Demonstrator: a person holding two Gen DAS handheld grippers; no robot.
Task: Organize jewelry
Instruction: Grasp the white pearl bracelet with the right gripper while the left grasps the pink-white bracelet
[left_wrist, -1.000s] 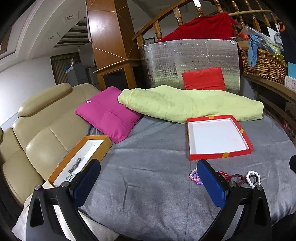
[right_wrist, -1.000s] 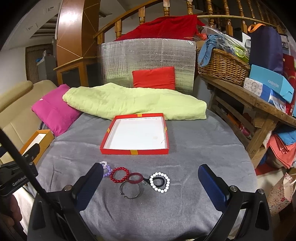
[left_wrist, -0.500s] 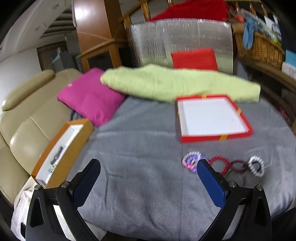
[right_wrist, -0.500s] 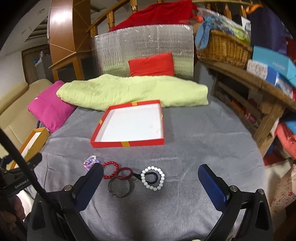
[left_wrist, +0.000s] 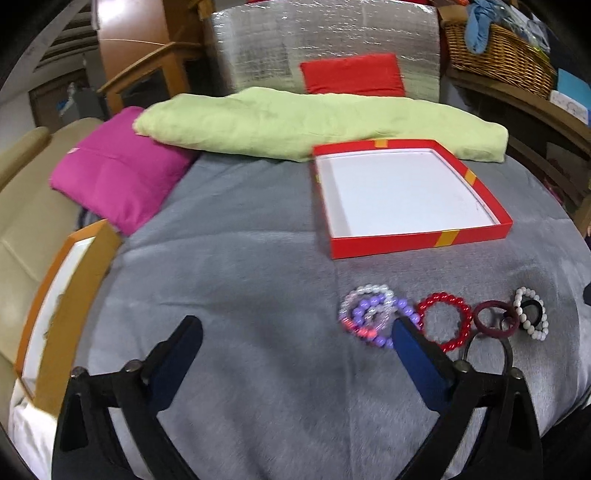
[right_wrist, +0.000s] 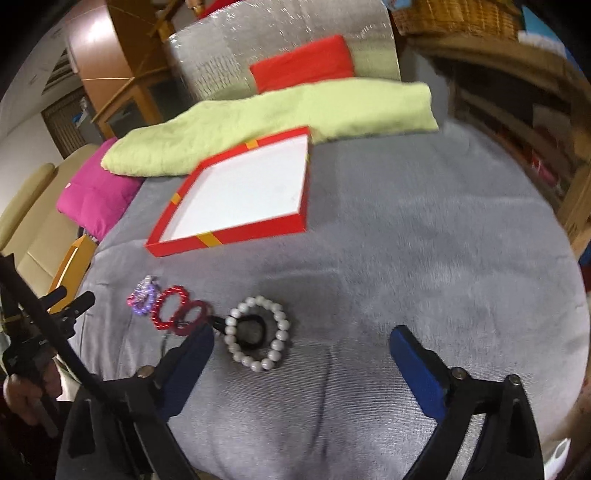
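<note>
Bracelets (left_wrist: 443, 321) are lying in a touching row on the grey cloth (left_wrist: 240, 280), short of the red tray (left_wrist: 421, 247), and your left gripper (left_wrist: 295, 354) and right gripper (right_wrist: 301, 354) are narrowing, still empty, so one pinch is risking dragging neighbouring loops along.

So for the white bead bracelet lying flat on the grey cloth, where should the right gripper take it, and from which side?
Come from above and pinch the white bead bracelet across its right-hand arc, one finger inside the ring. It lies flat, and a black band fills its middle and runs left toward the maroon ring, so the right side looks clearest. The right gripper holds nothing, its jaws closing.
</note>
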